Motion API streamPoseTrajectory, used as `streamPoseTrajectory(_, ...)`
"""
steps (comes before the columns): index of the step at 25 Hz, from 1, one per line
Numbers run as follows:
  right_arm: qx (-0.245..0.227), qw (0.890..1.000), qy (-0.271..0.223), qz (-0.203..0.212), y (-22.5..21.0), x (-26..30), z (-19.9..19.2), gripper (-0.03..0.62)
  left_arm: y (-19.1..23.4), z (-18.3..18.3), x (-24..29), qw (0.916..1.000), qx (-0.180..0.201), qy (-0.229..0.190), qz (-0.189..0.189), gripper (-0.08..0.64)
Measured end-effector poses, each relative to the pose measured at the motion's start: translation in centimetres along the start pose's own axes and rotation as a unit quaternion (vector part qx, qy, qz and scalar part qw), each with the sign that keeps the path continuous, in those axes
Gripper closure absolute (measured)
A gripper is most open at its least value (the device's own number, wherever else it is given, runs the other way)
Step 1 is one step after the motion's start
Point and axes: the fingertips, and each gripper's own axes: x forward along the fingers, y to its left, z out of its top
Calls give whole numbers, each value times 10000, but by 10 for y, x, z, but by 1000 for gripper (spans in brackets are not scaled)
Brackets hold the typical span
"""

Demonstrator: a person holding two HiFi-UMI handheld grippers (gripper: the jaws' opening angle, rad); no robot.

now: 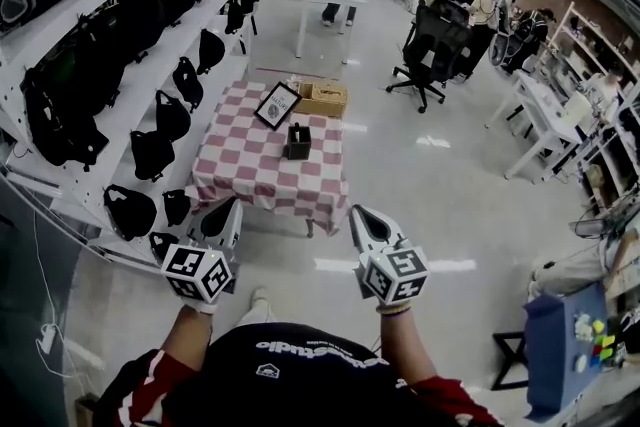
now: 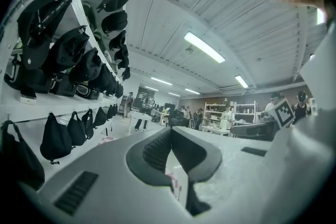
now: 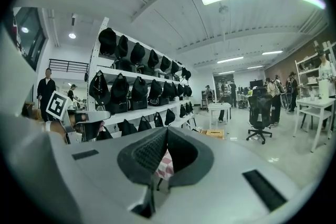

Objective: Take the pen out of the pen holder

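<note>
The person is standing on the open floor, well back from a small tabletop (image 1: 250, 177) draped in a red-and-white checked cloth. The black pen holder (image 1: 298, 142) is sitting upright near the middle of that cloth, just in front of a tilted framed sign (image 1: 277, 105). Whether a pen is showing above its rim is too small to tell. A cardboard box (image 1: 324, 98) is lying just beyond the far edge of the tabletop.

Both grippers are being held low and close to the person's body, pointing forward, well apart from the pen holder. The left gripper (image 1: 233, 207) is showing its jaws with the tips pressed together and nothing caught between them; the same is plain in its own view (image 2: 171, 130). The right gripper (image 1: 360, 212) is likewise pinched closed at the tips and carrying nothing (image 3: 167, 129), with a patch of checked cloth peeking through the gap behind them.

Shelves (image 1: 120, 130) of black bags are running along the person's left, and a black office chair (image 1: 430, 50) is standing farther off.
</note>
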Motion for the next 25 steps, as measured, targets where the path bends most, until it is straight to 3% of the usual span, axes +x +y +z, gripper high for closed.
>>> streamPoseTrajectory(7, 150, 9999, 10, -58, -19, 50, 3, 589, 37, 11, 39, 9997, 198, 105, 9, 555)
streamPoseTrajectory(25, 258, 9984, 131, -486, -51, 172, 22, 589, 128, 24, 153, 9984, 20, 278, -488, 555)
